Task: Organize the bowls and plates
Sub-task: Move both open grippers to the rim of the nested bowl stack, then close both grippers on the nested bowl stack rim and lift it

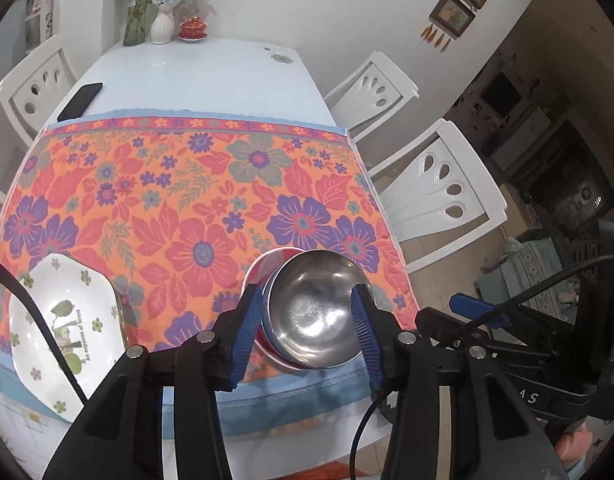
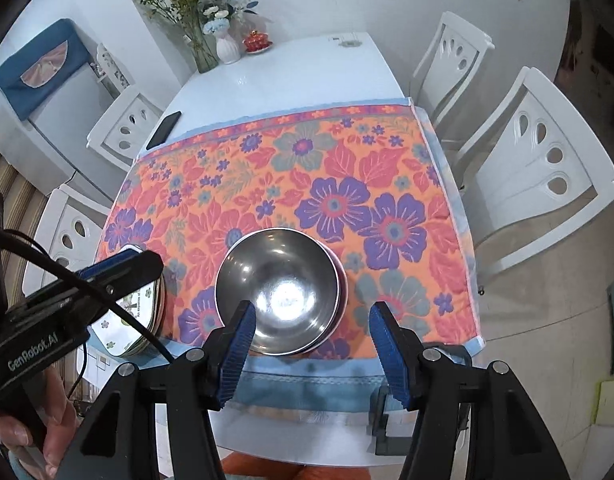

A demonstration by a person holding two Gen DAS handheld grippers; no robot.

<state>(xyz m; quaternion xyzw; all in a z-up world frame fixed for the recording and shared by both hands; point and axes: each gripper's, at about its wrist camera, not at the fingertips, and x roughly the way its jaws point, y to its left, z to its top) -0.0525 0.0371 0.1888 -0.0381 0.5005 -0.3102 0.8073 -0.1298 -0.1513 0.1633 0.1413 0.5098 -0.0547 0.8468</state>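
A steel bowl (image 1: 315,308) (image 2: 279,284) sits nested on top of red and blue bowls (image 1: 263,272) near the front edge of the floral cloth. My left gripper (image 1: 306,291) hovers open above it, one blue finger on each side of the bowl and neither touching it. My right gripper (image 2: 314,308) is open too; its left finger overlaps the bowl's near rim in the picture and nothing is gripped. A white octagonal plate with flower prints (image 1: 67,332) lies at the front left. In the right wrist view it tops a stack of plates (image 2: 141,320), partly hidden behind the left gripper's body.
The orange floral cloth (image 1: 187,200) covers the near half of the white table (image 1: 195,76). A black phone (image 1: 81,100), flower vases (image 1: 163,20) and a red lidded cup (image 1: 193,28) stand at the far end. White chairs (image 1: 439,188) line both sides. A hand (image 2: 47,420) holds the left gripper.
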